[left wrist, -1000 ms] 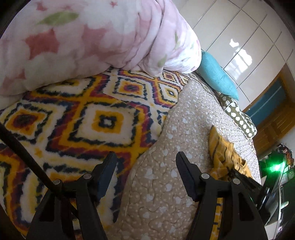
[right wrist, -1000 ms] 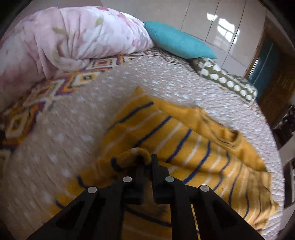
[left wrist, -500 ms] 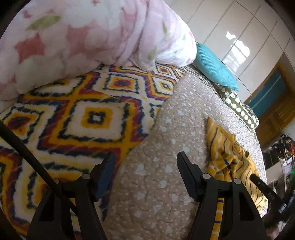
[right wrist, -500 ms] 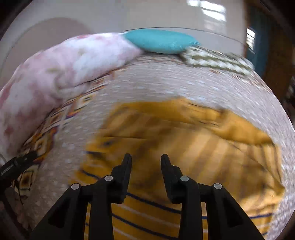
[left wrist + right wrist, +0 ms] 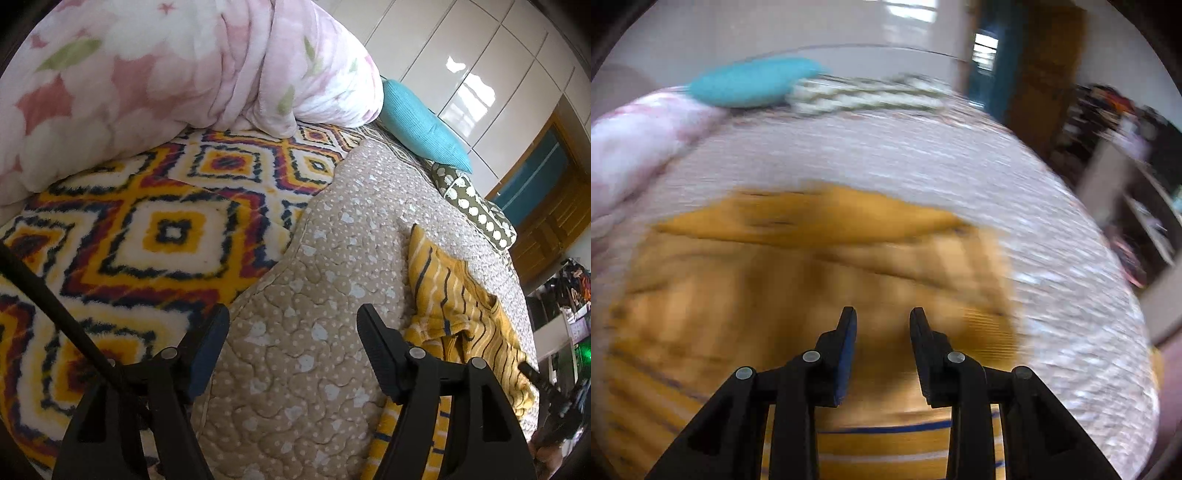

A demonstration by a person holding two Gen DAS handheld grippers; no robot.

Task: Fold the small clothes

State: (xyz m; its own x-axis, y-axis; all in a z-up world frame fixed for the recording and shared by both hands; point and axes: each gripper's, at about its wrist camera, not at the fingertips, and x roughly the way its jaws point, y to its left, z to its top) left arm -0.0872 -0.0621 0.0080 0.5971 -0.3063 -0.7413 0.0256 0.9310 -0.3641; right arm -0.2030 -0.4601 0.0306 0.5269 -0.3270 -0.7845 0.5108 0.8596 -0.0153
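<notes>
A yellow garment (image 5: 458,317) with dark blue and white stripes lies crumpled on the beige quilted bedspread (image 5: 332,280), to the right in the left wrist view. My left gripper (image 5: 293,321) is open and empty above the quilt, left of the garment. In the right wrist view the garment (image 5: 798,280) fills the middle, blurred by motion. My right gripper (image 5: 882,314) is open and empty just above it.
A pink floral duvet (image 5: 159,77) is heaped at the back left on a diamond-patterned fleece blanket (image 5: 140,236). A teal pillow (image 5: 421,129) and a green spotted cushion (image 5: 476,210) lie at the bed's head. White wardrobe doors (image 5: 480,66) stand behind.
My right gripper opened and let go of the garment's fold, then swung to the right over it. My left gripper drifted slightly and stayed open.
</notes>
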